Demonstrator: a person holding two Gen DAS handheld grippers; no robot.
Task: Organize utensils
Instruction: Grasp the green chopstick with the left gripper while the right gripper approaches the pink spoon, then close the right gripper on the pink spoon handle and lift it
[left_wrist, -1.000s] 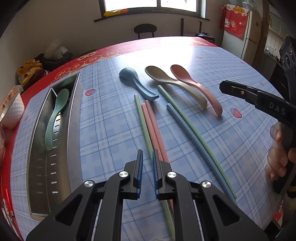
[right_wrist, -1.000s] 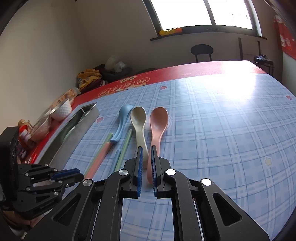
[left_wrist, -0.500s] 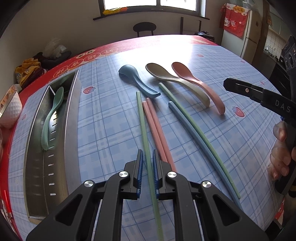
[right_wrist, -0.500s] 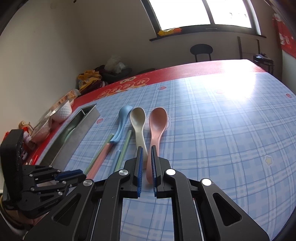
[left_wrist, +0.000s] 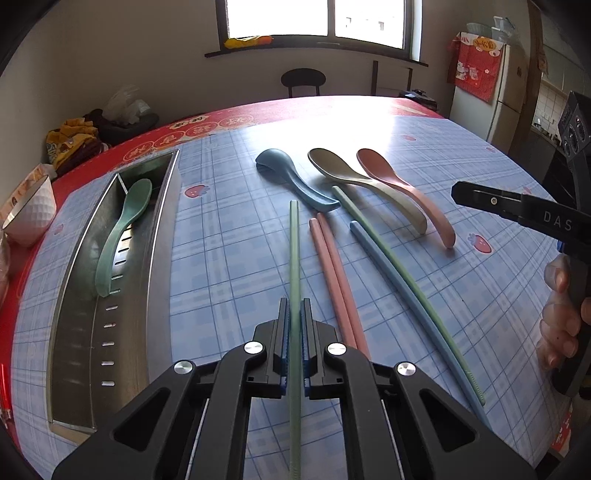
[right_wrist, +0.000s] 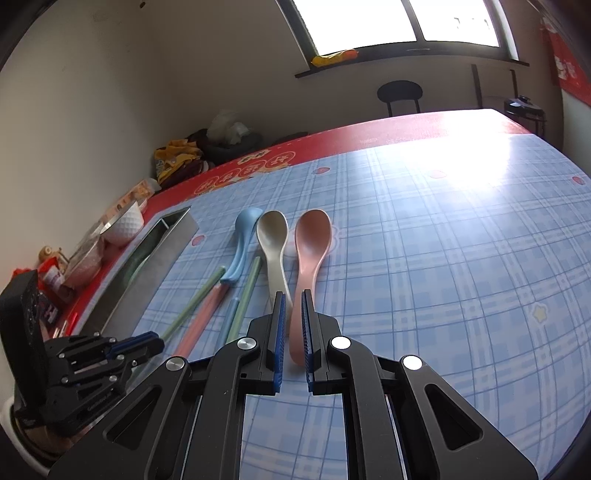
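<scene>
My left gripper (left_wrist: 294, 314) is shut on a green chopstick (left_wrist: 294, 243) that runs straight forward between its pads. Two pink chopsticks (left_wrist: 332, 266), a blue chopstick (left_wrist: 388, 266) and another green chopstick (left_wrist: 391, 258) lie on the checked tablecloth. Blue (left_wrist: 291, 175), beige (left_wrist: 354, 177) and pink (left_wrist: 402, 188) spoons lie beyond them. A green spoon (left_wrist: 122, 229) lies in the steel tray (left_wrist: 155, 258) at left. My right gripper (right_wrist: 293, 306) hovers over the pink spoon's handle (right_wrist: 301, 295), jaws a narrow gap apart, holding nothing.
A white bowl (left_wrist: 31, 210) stands at the table's left edge beside the tray. The right gripper and the hand holding it (left_wrist: 561, 295) are at the right of the left wrist view. A chair (left_wrist: 303, 79) stands beyond the far edge.
My left gripper has moved left and closed around the green chopstick, which now lies between its pads. The right gripper has stayed over the pink spoon's handle.
</scene>
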